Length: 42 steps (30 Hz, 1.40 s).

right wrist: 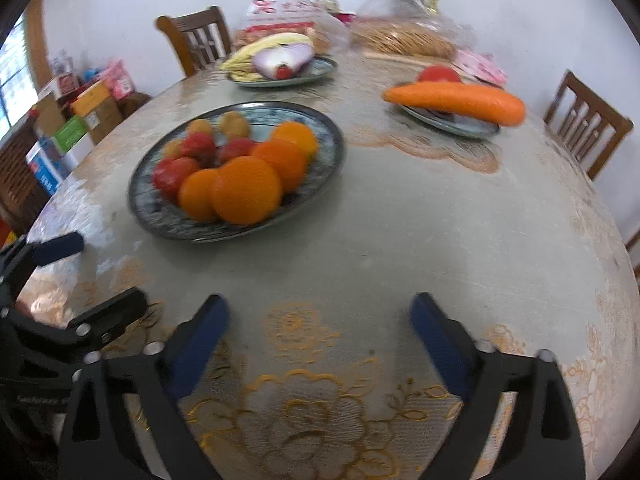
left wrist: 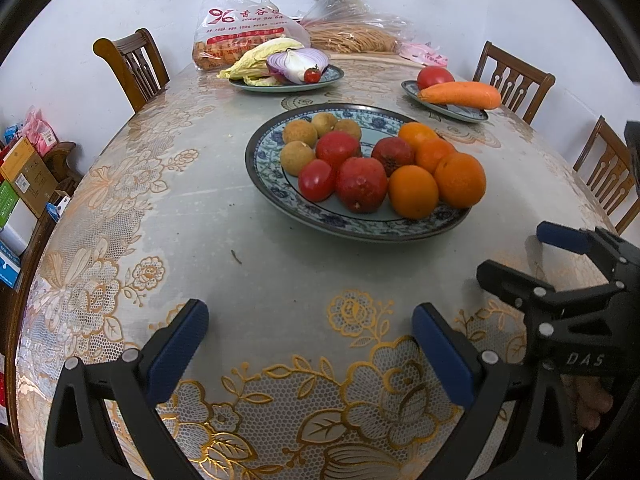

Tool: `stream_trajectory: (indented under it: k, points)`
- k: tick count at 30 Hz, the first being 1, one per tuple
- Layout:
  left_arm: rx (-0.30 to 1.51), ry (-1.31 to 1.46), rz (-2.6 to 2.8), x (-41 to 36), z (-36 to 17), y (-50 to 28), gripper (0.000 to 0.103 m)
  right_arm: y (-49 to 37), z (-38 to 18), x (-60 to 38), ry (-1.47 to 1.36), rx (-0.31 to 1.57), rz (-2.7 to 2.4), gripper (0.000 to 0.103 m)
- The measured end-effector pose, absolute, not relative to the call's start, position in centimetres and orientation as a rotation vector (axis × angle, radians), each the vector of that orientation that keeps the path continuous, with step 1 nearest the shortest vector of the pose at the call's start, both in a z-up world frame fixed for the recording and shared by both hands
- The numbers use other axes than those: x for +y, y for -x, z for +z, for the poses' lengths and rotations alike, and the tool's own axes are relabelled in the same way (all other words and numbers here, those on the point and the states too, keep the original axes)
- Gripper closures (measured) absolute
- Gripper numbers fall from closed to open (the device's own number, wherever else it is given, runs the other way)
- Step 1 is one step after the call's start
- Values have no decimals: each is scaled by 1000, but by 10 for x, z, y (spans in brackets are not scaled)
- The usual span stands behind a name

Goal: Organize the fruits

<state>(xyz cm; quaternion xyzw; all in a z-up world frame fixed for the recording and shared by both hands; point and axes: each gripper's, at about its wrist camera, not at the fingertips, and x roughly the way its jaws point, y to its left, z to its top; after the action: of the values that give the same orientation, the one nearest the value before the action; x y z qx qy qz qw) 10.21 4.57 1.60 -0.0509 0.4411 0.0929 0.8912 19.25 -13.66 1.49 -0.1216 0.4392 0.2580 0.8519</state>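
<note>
Both claws are wide and hold nothing: the left claw and the right claw sit low in their frames over bare bench. The fruits lie sorted on the big plate mid frame: oranges right, red ones middle, brown ones left. The job looks nearly done. Next, maybe check the cherry tomato on the far plate, top middle. There is lots of open room between claws and plate.
</note>
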Motion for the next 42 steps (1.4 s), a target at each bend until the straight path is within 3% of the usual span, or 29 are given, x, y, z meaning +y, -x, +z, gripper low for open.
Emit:
stream_trajectory:
  k: [42]
  points:
    - [916, 106, 192, 46, 16, -102, 0, -192, 14, -135, 273, 928, 526, 0]
